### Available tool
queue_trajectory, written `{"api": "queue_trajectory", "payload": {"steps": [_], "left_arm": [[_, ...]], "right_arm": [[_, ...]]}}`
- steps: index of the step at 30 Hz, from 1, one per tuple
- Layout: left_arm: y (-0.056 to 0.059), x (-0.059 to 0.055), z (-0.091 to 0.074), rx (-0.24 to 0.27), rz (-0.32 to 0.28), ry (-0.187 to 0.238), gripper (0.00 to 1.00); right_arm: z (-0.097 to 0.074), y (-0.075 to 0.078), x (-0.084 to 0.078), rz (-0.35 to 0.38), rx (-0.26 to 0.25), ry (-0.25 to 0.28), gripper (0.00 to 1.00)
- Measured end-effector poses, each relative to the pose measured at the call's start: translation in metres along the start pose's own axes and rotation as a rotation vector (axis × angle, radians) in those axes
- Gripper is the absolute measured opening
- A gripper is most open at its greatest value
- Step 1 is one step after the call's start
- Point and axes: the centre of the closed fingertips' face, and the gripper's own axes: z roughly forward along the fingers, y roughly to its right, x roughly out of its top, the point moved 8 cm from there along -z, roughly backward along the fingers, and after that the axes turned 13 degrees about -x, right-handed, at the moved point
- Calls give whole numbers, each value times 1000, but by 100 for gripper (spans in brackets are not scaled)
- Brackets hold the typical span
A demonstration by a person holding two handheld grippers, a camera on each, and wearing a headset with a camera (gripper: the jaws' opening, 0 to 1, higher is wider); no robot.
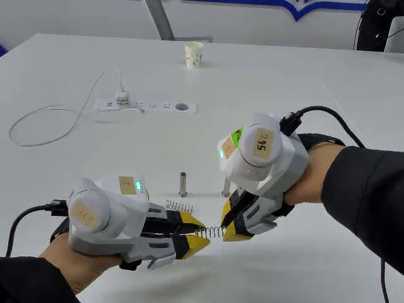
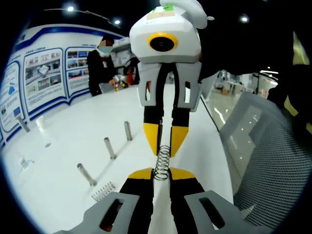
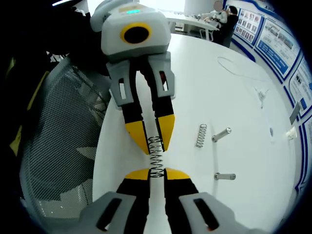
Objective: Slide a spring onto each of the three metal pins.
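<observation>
Steel spring (image 1: 213, 231) bridges both grippers, its long axis level, running from one to the other. Left gripper (image 1: 197, 236) jaws pinched on one end, right gripper (image 1: 228, 226) jaws pinched on the other. Pin (image 1: 183, 184) stands upright on the worktop (image 1: 303, 88) just beyond. Second pin (image 1: 226, 187) is half hidden behind the right gripper, which looks the nearer. Loose spring (image 1: 178, 206) lies flat beside the left gripper. Far pin (image 2: 127, 130) may carry a coil; too small to tell.

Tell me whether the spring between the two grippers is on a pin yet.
Not on a pin: the spring is held in the air, one end in the left gripper, the other in the right gripper.
</observation>
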Motion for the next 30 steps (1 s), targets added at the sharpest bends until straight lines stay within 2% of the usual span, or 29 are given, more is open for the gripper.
{"api": "queue_trajectory", "payload": {"steps": [17, 23, 30], "left_arm": [[3, 3, -1, -24, -5, 28, 10], [2, 8, -3, -28, -16, 65, 10], [1, 7, -3, -25, -24, 63, 10]], "right_arm": [[0, -1, -2, 16, 9, 8, 12], [3, 0, -4, 24, 14, 5, 14], [2, 1, -6, 33, 12, 11, 13]]}}
